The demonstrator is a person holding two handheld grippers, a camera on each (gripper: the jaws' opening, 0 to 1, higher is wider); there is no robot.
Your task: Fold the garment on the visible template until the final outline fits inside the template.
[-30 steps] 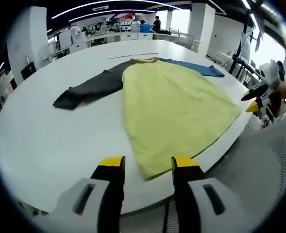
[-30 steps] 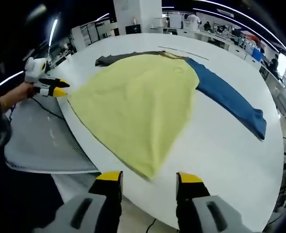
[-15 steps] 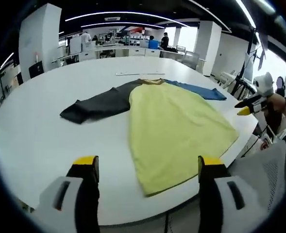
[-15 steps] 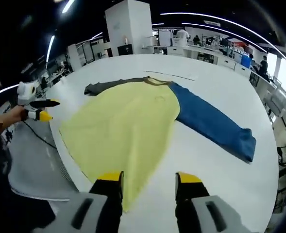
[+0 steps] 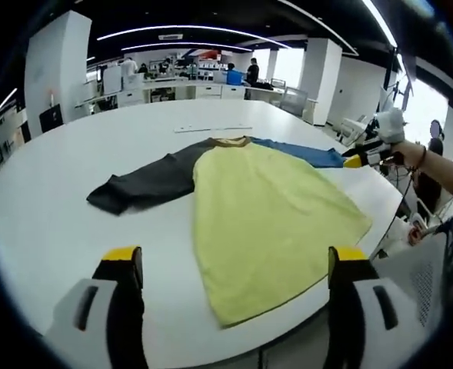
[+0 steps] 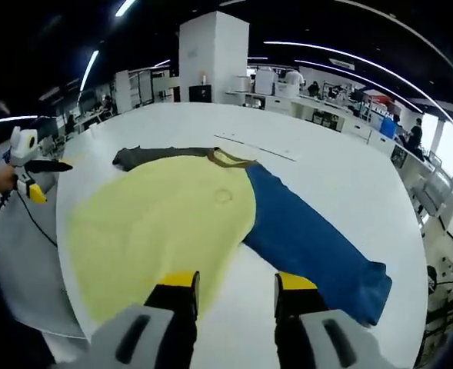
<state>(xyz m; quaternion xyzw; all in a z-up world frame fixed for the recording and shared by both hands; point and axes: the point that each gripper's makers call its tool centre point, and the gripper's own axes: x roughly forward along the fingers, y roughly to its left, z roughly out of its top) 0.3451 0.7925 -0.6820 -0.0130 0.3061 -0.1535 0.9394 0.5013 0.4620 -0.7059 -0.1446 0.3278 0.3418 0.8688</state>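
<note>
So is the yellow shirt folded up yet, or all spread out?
Spread out. The yellow shirt lies flat on the white table, its dark sleeve and blue sleeve stretched to opposite sides.

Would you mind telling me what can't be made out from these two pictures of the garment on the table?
- Folding template: neither view shows its outline; a thin strip beyond the collar is too small to identify in the left gripper view.
- Yellow long-sleeved garment: its near hem hangs over the round white table edge.
- Dark grey sleeve: right gripper view, mostly hidden behind the yellow body.
- Blue sleeve: left gripper view, foreshortened, cuff hidden.
</note>
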